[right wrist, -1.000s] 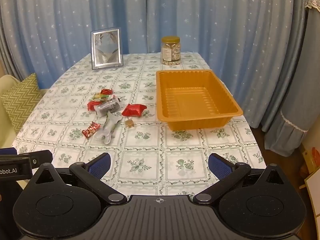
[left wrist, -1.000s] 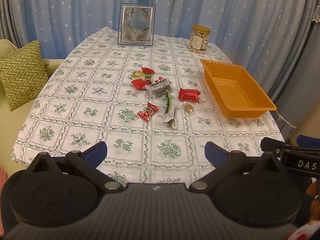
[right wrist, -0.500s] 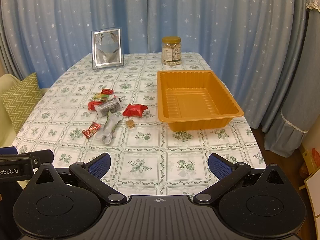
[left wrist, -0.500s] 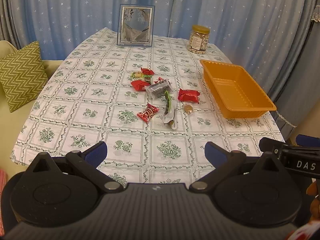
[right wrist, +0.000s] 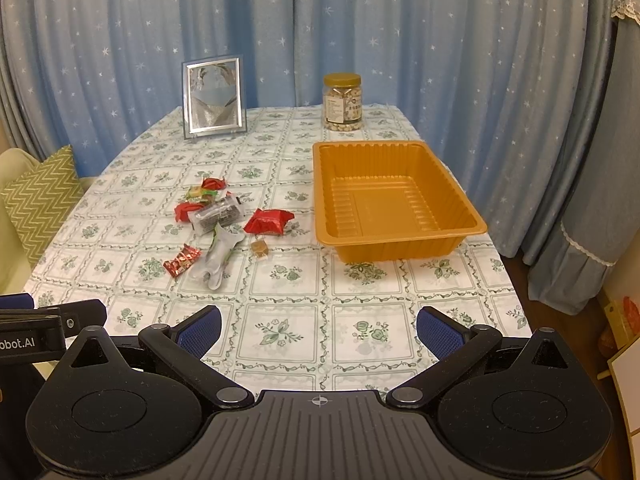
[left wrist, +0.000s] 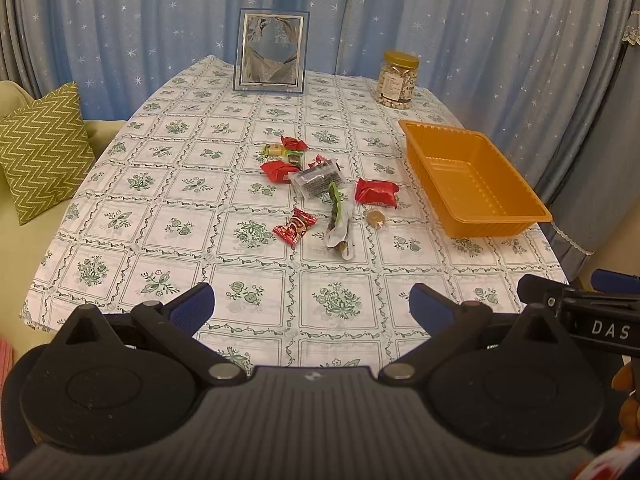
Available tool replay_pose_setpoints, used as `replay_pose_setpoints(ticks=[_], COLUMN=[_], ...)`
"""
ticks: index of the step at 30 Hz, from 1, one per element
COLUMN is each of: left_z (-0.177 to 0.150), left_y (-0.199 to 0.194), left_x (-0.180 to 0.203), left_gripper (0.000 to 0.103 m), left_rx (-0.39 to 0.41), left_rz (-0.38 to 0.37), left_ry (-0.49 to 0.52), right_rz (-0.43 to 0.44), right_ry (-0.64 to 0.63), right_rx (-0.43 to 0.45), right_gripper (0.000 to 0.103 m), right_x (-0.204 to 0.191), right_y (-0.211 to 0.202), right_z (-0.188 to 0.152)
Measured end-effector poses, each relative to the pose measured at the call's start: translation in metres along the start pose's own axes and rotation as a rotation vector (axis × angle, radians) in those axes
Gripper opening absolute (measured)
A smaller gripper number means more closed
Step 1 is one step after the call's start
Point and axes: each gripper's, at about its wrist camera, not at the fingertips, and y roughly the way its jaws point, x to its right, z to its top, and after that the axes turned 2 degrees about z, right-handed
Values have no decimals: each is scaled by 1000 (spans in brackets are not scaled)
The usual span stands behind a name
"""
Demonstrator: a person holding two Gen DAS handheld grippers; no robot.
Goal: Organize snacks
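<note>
In the left wrist view I see my left gripper (left wrist: 311, 306) with its two blue pads spread wide and nothing between them, low over the near edge of the table (left wrist: 120, 184). The snacks (left wrist: 320, 184) lie in a loose heap well ahead of it, near the middle of the cloth, and the orange tray (left wrist: 496, 228) stands to the right of them, with nothing inside. A red packet (left wrist: 376, 193) is the snack closest to the tray. In the right wrist view my right gripper (right wrist: 318, 330) is also spread apart and holds nothing. Here the snacks (right wrist: 224, 220) are ahead and to the left, while the orange tray (right wrist: 400, 246) is almost straight ahead, well apart from the fingers.
</note>
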Motion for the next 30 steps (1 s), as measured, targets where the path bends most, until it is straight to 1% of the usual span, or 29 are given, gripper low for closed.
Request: replay_pose_setpoints(ticks=[30], left_z=[0], left_y=[0], left_x=[1], left_gripper=[103], left_rx=[0], left_rz=[-2], left_ry=[-1], right_rz=[1], right_ry=[3], right_rx=[0], right_gripper=[103], right_x=[2], right_y=[1], right_z=[0])
